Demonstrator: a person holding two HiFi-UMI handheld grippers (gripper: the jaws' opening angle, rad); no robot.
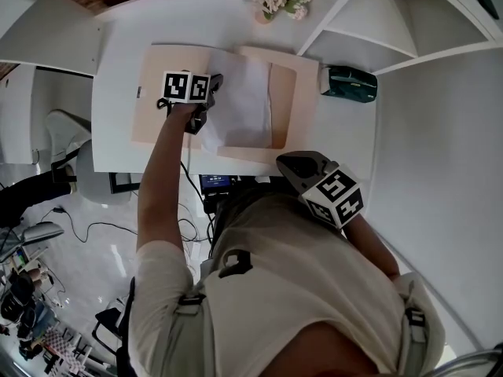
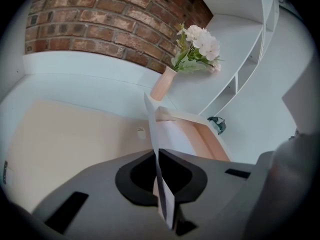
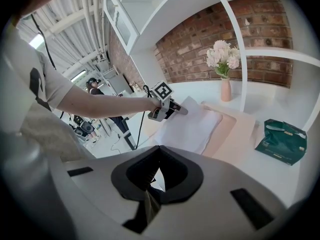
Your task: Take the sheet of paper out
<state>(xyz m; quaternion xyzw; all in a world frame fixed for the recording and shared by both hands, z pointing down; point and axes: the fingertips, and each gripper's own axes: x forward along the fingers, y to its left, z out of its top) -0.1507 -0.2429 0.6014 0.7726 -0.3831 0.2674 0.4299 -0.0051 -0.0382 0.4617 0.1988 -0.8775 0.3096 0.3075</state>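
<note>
Pinching the sheet of paper in my left gripper, I should slide it left, flat, off the folder. My right gripper sits pressed together, empty.

White sheet of paper: left edge lifted, pinched edge-on in my left gripper. The rest drapes over the open beige folder, which lies flat mid-table near the far edge.
</note>
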